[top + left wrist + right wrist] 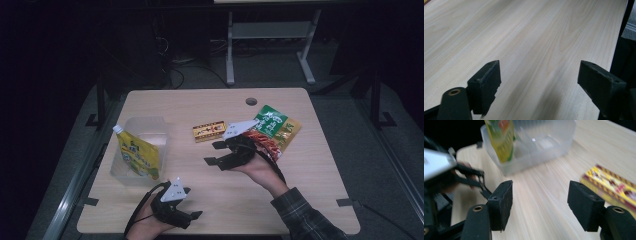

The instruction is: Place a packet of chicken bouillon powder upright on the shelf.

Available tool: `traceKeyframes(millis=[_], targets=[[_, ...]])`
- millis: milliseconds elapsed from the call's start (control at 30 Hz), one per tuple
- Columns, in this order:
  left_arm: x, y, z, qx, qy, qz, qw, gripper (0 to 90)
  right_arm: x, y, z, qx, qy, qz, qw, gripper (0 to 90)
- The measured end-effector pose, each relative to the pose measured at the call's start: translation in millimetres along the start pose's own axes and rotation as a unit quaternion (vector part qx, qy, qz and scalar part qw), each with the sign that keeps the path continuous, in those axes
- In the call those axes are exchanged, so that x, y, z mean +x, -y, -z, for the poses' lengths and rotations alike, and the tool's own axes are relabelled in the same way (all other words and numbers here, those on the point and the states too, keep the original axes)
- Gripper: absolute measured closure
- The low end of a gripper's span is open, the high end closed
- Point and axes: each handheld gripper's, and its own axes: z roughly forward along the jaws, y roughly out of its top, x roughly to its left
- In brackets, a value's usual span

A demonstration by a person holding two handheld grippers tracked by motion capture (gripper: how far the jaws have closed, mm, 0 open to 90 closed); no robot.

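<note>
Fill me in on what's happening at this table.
A person works at a wooden table with a gripper in each hand. The right gripper is open and empty at mid-table, just in front of a small yellow box and beside some snack packets. The left gripper rests open and empty near the front edge. A yellow pouch already stands in the clear bin at the left; the box and packets lie on the table.

The left tool (539, 82) has its two black jaws spread wide at the frame's bottom, over bare pale wooden bench (529, 32); nothing lies between them.
</note>
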Motion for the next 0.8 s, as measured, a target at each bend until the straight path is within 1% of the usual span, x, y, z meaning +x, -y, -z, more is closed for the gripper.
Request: traceKeyframes(millis=[67, 100, 133, 200, 233, 300, 400, 467, 500, 533, 567, 633, 700, 733, 800], targets=[[1.5, -1.7, -1.0, 0.005, 0.004, -0.002, 1.0000, 19.7, -2.3, 11.3, 4.1, 0.006, 0.007, -0.003, 1.0000, 36.6], [1.5, -2.4, -2.9, 0.004, 0.005, 0.002, 1.0000, 20.2, -3.3, 17.7, 6.5, 0.009, 0.014, -0.006, 0.9999, 36.6], [2.8, -4.2, -3.9, 0.008, 0.006, -0.001, 0.9999, 20.6, -5.1, 24.1, 8.6, 0.012, 0.017, -0.005, 0.9998, 36.4], [5.1, -8.3, -5.8, 0.008, 0.005, 0.001, 0.9999, 21.5, -5.9, 35.6, 13.1, 0.019, 0.017, -0.020, 0.9995, 36.0], [7.2, -10.4, -6.2, 0.011, 0.005, -0.002, 0.9999, 21.8, -6.7, 41.5, 15.4, 0.021, 0.019, -0.021, 0.9994, 35.5], [8.9, -15.0, -8.3, 0.003, 0.004, 0.009, 0.9999, 22.8, -7.2, 52.8, 21.3, 0.028, 0.027, -0.029, 0.9988, 35.2], [14.9, -22.3, -11.3, 0.002, 0.001, 0.013, 0.9999, 26.0, -7.9, 67.8, 30.9, 0.034, 0.036, -0.038, 0.9981, 35.0], [19.4, -26.8, -14.1, 0.010, -0.004, 0.018, 0.9998, 28.8, -8.7, 76.0, 37.2, 0.037, 0.041, -0.037, 0.9978, 34.7], [21.7, -29.5, -15.7, 0.012, -0.006, 0.025, 0.9996, 30.2, -8.2, 79.3, 40.7, 0.040, 0.048, -0.039, 0.9973, 34.6], [24.0, -32.4, -17.1, 0.015, -0.006, 0.033, 0.9993, 32.9, -8.7, 83.0, 44.3, 0.040, 0.051, -0.039, 0.9971, 34.6], [26.8, -35.9, -18.6, 0.013, -0.007, 0.036, 0.9992, 34.6, -8.8, 86.8, 47.8, 0.037, 0.053, -0.044, 0.9970, 34.5], [32.3, -42.9, -21.5, 0.010, -0.009, 0.046, 0.9989, 39.9, -8.9, 94.1, 54.4, 0.038, 0.060, -0.044, 0.9965, 34.3], [37.8, -50.5, -24.2, 0.012, -0.020, 0.052, 0.9984, 48.1, -8.4, 102.7, 61.8, 0.038, 0.066, -0.048, 0.9959, 34.1], [40.7, -53.6, -26.6, 0.011, -0.024, 0.057, 0.9980, 52.0, -8.2, 105.5, 64.0, 0.040, 0.068, -0.050, 0.9956, 34.1], [47.1, -60.5, -30.9, 0.010, -0.038, 0.070, 0.9968, 62.7, -8.4, 112.0, 68.8, 0.047, 0.079, -0.054, 0.9943, 34.1]])
